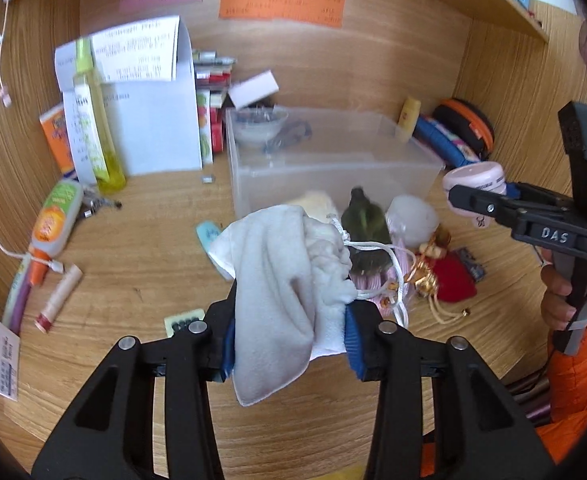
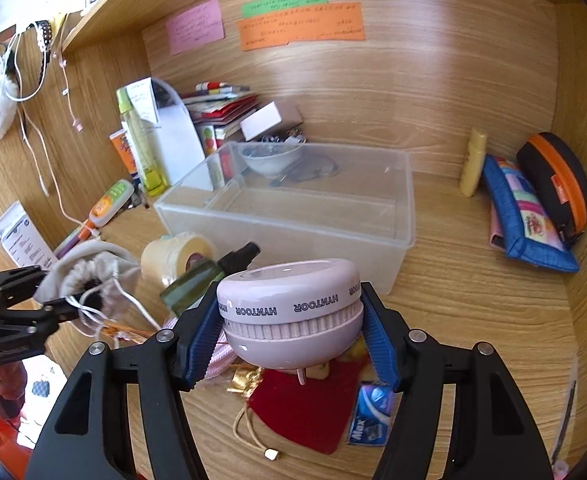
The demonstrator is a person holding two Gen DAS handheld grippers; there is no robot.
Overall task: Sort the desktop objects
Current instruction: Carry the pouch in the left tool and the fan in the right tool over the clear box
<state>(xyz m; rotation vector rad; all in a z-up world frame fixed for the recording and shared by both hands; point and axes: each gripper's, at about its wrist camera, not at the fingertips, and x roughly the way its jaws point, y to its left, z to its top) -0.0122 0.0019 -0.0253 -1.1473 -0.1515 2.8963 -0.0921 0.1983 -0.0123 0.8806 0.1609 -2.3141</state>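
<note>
My left gripper (image 1: 291,340) is shut on a white drawstring cloth pouch (image 1: 289,280) and holds it above the desk; it also shows in the right wrist view (image 2: 89,272). My right gripper (image 2: 293,344) is shut on a round pink HYNTOOR device (image 2: 293,312) and holds it in front of the clear plastic bin (image 2: 293,208). In the left wrist view the pink device (image 1: 477,178) shows at the right, beside the bin (image 1: 333,168). A green spray bottle (image 2: 205,280), a tape roll (image 2: 177,258) and a red pouch (image 2: 309,412) lie on the desk below.
The bin holds a bowl (image 2: 271,158) and glasses (image 2: 313,172). Books, papers and a yellow-green bottle (image 1: 93,116) stand at the back left. A blue pouch (image 2: 525,216) and an orange-black case (image 2: 557,184) lie at the right. Tubes (image 1: 53,220) and a cable lie at the left.
</note>
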